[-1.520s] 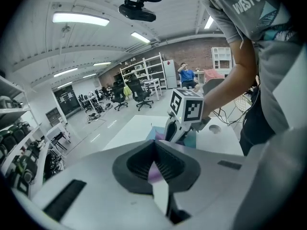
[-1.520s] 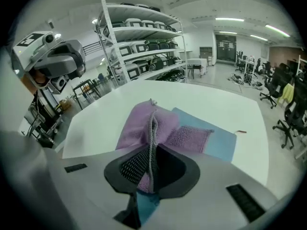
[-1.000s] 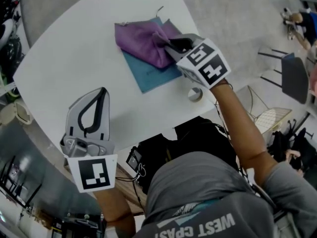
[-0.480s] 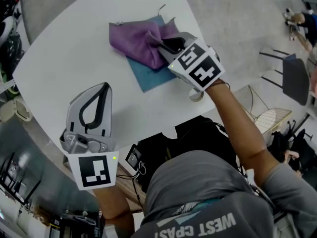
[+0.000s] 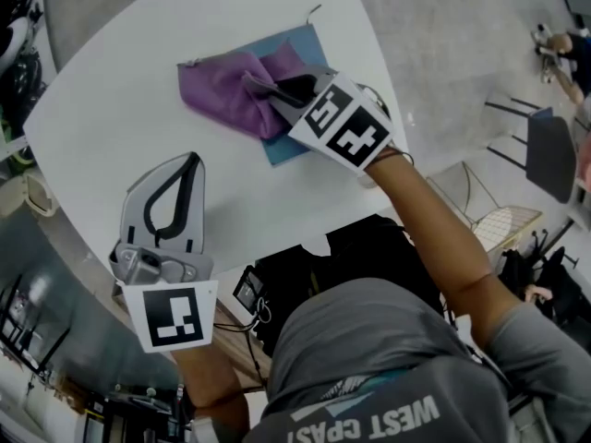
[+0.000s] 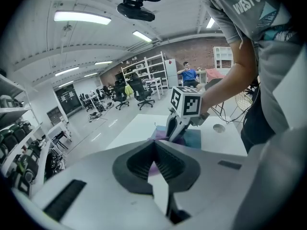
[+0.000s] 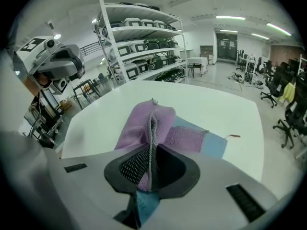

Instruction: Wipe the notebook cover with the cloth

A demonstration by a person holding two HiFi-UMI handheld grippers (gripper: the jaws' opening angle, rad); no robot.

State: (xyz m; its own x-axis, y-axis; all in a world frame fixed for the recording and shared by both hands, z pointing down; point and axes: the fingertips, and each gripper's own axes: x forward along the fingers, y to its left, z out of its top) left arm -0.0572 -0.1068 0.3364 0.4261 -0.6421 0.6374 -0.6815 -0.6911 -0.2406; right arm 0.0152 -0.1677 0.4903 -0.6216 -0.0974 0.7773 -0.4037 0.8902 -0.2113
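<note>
A blue notebook (image 5: 300, 42) lies on the white table (image 5: 111, 100), with a purple cloth (image 5: 222, 86) spread over its left part. My right gripper (image 5: 268, 89) is shut on a raised fold of the cloth and presses it down on the cover. In the right gripper view the fold (image 7: 144, 123) stands pinched between the jaws (image 7: 152, 128), with the notebook (image 7: 213, 145) showing to the right. My left gripper (image 5: 191, 160) rests on the table near the front edge, shut with nothing in it. The left gripper view has its tips (image 6: 154, 142) meeting, with the cloth (image 6: 178, 139) beyond.
A small round roll (image 6: 218, 127) sits on the table near the right forearm. The table's curved edge runs close to the left gripper. A dark chair (image 5: 549, 146) and a wire stool (image 5: 508, 220) stand on the floor at the right. Black bags (image 5: 369, 247) lie under the table.
My right gripper has dragged the cloth to the left across the notebook, baring more blue cover at the right. The left gripper has stayed where it was.
</note>
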